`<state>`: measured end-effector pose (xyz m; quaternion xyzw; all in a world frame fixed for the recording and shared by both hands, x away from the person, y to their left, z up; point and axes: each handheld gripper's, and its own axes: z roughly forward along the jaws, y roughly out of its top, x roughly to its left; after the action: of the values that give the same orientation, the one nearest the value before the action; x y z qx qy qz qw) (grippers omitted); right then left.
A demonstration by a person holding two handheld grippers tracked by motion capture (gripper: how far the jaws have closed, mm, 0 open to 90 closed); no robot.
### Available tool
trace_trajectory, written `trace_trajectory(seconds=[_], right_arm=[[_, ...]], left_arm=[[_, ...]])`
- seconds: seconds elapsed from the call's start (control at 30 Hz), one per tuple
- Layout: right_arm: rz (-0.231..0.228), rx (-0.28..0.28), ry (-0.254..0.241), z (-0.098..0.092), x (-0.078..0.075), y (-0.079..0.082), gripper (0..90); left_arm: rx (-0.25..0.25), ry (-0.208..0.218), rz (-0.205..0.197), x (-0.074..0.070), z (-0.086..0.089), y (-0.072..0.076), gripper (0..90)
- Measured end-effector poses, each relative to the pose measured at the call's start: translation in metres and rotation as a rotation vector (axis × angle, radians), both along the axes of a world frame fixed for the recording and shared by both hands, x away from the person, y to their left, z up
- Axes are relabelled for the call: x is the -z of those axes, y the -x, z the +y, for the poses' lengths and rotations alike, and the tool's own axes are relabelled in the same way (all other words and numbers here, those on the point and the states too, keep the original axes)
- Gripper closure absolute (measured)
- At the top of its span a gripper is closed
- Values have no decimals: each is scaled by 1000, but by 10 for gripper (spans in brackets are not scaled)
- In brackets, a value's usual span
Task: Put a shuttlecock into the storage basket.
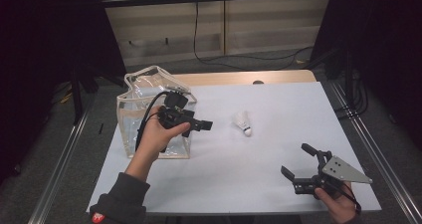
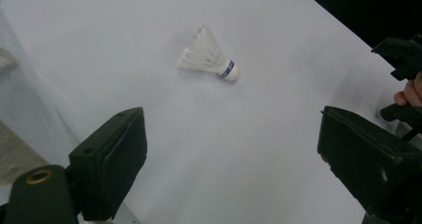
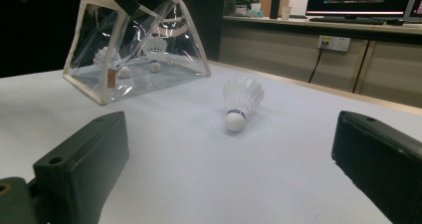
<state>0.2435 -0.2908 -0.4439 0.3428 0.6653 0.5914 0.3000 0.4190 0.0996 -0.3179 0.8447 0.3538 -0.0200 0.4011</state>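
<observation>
You are between picks: two shuttlecocks already sit inside the clear plastic bag (image 3: 137, 59), one (image 3: 110, 62) toward its left side and one (image 3: 155, 52) near its middle, as the right gripper view shows, and a third shuttlecock (image 1: 243, 122) lies on its side on the white tabletop (image 1: 259, 159), well to the right of the bag and apart from both tools. Your left gripper (image 1: 201, 125) hangs in front of the bag with its jaws spread wide and nothing between them, already aimed toward the loose shuttlecock; in the left gripper view the shuttlecock lies ahead of the jaws, its cork tip pointing to the right of that picture and its feather skirt fanned out to the left. Your right gripper (image 1: 298, 160) rests low near the front right corner of the table, jaws also spread and empty, facing the shuttlecock from farther off. My reading is that the next move is yours with the left: bring it forward and down until the jaws straddle the cork end, then close gently, because the feather skirt would crush or spring out under a hard squeeze. A dark blue band circles the shuttlecock just above the cork, but any lettering on it is too small to read; a small tag on the bag's front edge is likewise illegible.
</observation>
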Motion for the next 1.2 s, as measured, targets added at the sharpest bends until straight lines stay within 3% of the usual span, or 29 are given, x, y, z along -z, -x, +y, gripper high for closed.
trace_trajectory(seconds=[1.2], right_arm=[[-5,-1,3,0,0,0,12]], left_arm=[[5,-23,-18,28,-14,7,70]])
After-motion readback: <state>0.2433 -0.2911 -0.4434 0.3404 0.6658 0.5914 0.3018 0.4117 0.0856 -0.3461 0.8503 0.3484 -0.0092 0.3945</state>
